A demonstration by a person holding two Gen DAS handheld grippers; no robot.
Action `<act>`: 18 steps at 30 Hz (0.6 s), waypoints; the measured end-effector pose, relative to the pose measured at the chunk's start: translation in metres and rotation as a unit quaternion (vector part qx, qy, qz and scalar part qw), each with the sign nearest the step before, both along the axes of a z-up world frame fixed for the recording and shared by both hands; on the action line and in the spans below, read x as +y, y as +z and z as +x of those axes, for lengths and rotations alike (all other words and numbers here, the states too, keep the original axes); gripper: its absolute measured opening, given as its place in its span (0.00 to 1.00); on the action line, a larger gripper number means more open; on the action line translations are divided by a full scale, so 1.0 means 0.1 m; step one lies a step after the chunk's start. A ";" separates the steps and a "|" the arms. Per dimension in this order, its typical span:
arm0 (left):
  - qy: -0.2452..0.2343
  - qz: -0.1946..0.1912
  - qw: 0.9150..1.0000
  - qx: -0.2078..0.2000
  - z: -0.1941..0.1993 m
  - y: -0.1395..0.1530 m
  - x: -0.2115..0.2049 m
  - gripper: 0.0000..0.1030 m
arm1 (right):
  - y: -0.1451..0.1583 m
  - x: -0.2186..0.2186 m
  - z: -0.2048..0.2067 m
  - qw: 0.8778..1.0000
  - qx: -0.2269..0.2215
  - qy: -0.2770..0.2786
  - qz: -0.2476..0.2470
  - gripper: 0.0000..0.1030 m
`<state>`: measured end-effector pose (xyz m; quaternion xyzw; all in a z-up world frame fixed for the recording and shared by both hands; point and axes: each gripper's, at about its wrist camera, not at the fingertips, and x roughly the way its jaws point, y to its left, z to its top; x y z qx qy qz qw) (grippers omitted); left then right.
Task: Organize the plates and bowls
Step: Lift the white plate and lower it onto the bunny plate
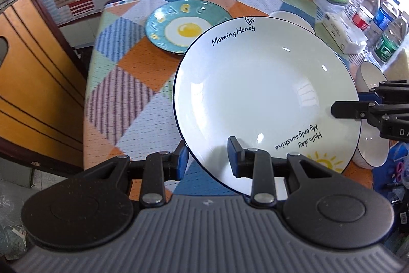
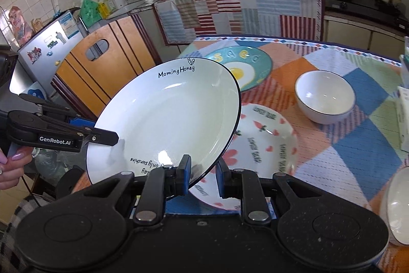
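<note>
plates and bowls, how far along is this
Nothing looks stacked yet. In hand: both grippers, left and right, grip the white Morning Honey plate above the table. Left: the egg plate, strawberry plate and white bowl lie apart.

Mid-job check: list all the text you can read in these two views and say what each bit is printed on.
"Moming Honey": far rim of the held white round ceramic plate with dark edge line.
"Hollo.day / My only sunshine": its near rim, upside down.
"GenRobot.AI": left hand-held gripper, seen from the right wrist.
"DA": cut-off letters on the right hand-held gripper.
Unreadable: lettering on the teal fried-egg plate, the strawberry-patterned plate, bottle labels.
</note>
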<state>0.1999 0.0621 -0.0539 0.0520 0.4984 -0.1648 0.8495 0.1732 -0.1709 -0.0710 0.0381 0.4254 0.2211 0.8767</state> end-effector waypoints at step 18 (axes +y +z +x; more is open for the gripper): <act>-0.003 -0.005 0.998 0.070 0.46 -0.71 -0.23 0.30 | -0.59 -0.21 0.35 0.998 0.058 -0.015 -0.022 0.24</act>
